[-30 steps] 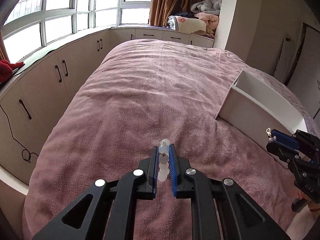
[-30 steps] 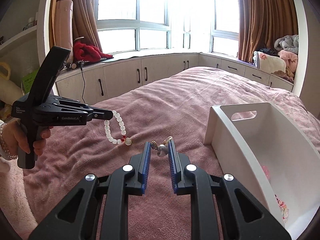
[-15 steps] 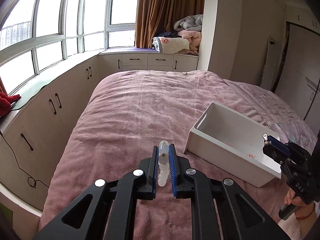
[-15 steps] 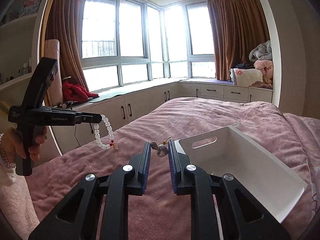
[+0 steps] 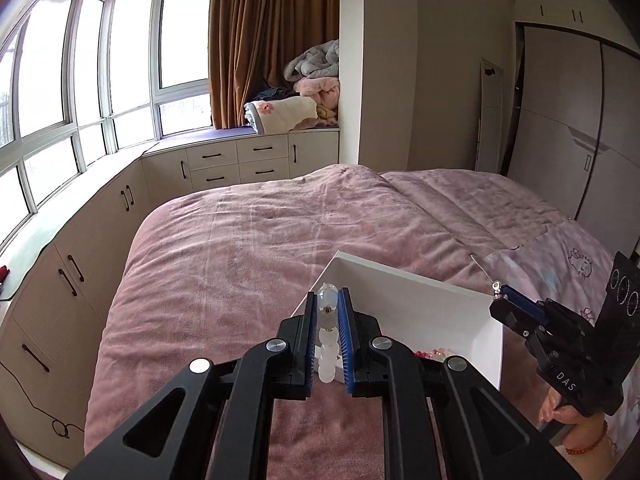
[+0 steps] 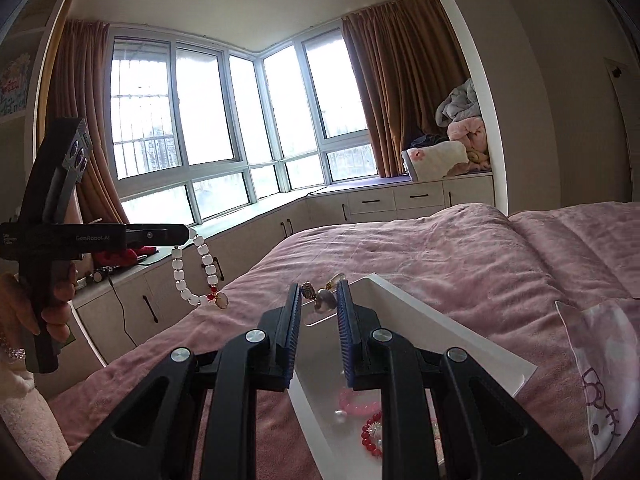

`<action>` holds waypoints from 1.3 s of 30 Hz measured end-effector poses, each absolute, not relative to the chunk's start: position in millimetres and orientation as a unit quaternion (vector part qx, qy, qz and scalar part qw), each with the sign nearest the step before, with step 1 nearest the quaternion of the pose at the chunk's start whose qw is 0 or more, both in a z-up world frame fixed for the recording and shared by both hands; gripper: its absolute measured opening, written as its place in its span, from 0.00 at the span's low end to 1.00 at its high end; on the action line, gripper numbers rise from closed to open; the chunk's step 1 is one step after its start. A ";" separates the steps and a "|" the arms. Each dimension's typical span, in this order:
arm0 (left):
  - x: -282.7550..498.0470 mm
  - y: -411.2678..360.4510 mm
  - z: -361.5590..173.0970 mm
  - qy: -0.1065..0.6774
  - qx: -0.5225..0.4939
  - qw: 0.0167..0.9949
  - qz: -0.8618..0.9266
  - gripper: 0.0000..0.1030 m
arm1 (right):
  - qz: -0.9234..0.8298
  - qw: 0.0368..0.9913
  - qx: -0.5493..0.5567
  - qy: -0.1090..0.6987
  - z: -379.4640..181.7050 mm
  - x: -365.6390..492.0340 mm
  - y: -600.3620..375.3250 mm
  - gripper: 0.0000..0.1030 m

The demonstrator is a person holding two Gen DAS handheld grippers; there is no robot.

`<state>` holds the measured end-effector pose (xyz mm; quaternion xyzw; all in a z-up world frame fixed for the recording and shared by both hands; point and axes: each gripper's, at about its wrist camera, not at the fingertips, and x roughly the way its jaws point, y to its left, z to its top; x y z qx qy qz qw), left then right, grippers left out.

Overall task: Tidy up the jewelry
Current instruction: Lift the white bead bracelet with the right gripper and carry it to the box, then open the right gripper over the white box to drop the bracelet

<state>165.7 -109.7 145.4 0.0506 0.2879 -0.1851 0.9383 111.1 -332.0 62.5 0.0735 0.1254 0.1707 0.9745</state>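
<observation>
A white rectangular plastic bin (image 6: 460,334) is set on the pink blanket-covered bed (image 5: 248,248), and pink and red beaded bracelets (image 6: 366,420) are lain inside it. Pale built-in cabinets (image 5: 236,162) are ranged behind and left of the bed, with folded blankets (image 5: 304,96) piled on them.

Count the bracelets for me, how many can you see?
3. A white square-bead bracelet dangles from the left tool; a pink bead bracelet and a red bead bracelet lie in the white plastic bin. More may be hidden.
</observation>
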 end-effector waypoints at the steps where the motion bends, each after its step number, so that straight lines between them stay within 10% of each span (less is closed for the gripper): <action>1: 168.8 -119.3 145.8 0.290 0.054 0.937 -0.190 0.15 | 0.164 0.975 0.078 0.127 61.4 112.6 -337.3 0.18; 32: 276.3 -233.8 -0.5 0.432 0.114 0.876 -0.181 0.16 | 0.101 0.963 0.019 0.250 7.7 157.9 -359.5 0.19; 39: 269.9 -225.0 7.7 0.412 0.115 0.889 -0.166 0.41 | 0.095 0.962 0.009 0.255 3.9 160.5 -354.8 0.27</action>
